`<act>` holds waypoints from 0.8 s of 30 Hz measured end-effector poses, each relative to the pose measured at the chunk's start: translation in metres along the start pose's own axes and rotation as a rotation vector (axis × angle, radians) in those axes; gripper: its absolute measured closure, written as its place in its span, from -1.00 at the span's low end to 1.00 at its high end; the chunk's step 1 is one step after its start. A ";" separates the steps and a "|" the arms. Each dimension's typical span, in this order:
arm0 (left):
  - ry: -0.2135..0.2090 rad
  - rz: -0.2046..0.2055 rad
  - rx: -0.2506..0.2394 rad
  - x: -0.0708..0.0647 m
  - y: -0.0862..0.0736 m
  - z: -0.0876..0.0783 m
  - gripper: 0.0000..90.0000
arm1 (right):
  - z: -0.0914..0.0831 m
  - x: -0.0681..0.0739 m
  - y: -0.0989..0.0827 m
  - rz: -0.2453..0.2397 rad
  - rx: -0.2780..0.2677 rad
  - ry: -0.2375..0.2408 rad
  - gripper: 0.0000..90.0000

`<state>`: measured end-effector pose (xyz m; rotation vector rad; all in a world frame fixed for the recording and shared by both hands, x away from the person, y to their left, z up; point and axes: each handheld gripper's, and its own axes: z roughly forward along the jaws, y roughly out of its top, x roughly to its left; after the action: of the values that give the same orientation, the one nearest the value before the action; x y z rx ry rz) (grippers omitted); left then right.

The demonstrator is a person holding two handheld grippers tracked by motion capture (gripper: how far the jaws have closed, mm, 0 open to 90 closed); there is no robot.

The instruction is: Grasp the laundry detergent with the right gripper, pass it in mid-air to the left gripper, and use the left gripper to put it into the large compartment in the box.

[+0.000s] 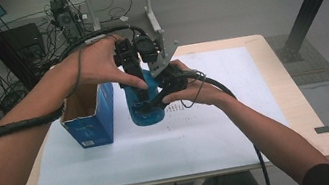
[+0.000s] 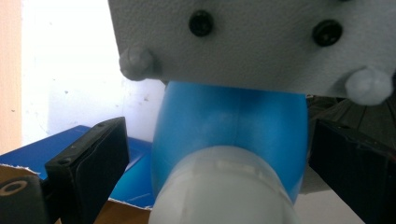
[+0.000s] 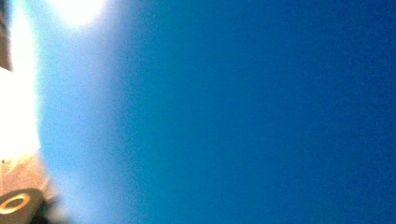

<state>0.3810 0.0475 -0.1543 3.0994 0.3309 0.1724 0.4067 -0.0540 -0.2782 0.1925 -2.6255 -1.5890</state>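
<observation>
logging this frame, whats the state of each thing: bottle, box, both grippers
blue bottle: upright on the white sheet, white cap on, held between both grippers
blue box: upright left of the bottle, top flaps open
left gripper: above the bottle's cap, jaws either side of it with a gap, open
right gripper: shut on the bottle's side

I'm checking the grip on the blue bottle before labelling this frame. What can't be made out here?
- Right gripper jaw contact: high view, covered by hands; right gripper view, blurred blue bottle too close.
- Bottle's base: high view, hidden behind the left gripper.
- Bottle's cap: left gripper view, cut off by the bottom edge.
- Blue box contents: high view, the left hand overhangs it.
</observation>
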 end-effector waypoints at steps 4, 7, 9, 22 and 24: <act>0.003 -0.001 0.001 0.000 0.000 0.000 -0.87 | 0.000 0.000 0.000 -0.009 0.004 -0.006 -0.03; -0.001 -0.003 -0.003 0.000 0.000 0.000 -0.87 | -0.001 0.000 0.000 -0.007 0.002 -0.007 -0.03; 0.001 -0.003 -0.002 0.000 0.000 0.000 -0.87 | -0.001 0.000 0.000 -0.007 0.000 -0.006 -0.03; 0.002 -0.001 -0.003 -0.001 -0.001 -0.001 -0.87 | -0.001 0.000 0.000 -0.006 0.003 -0.007 -0.03; 0.001 -0.001 -0.006 -0.002 -0.001 -0.001 -0.87 | -0.001 -0.001 0.000 -0.011 0.002 -0.012 -0.03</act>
<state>0.3791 0.0483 -0.1532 3.0936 0.3310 0.1746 0.4074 -0.0544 -0.2779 0.1981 -2.6396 -1.5961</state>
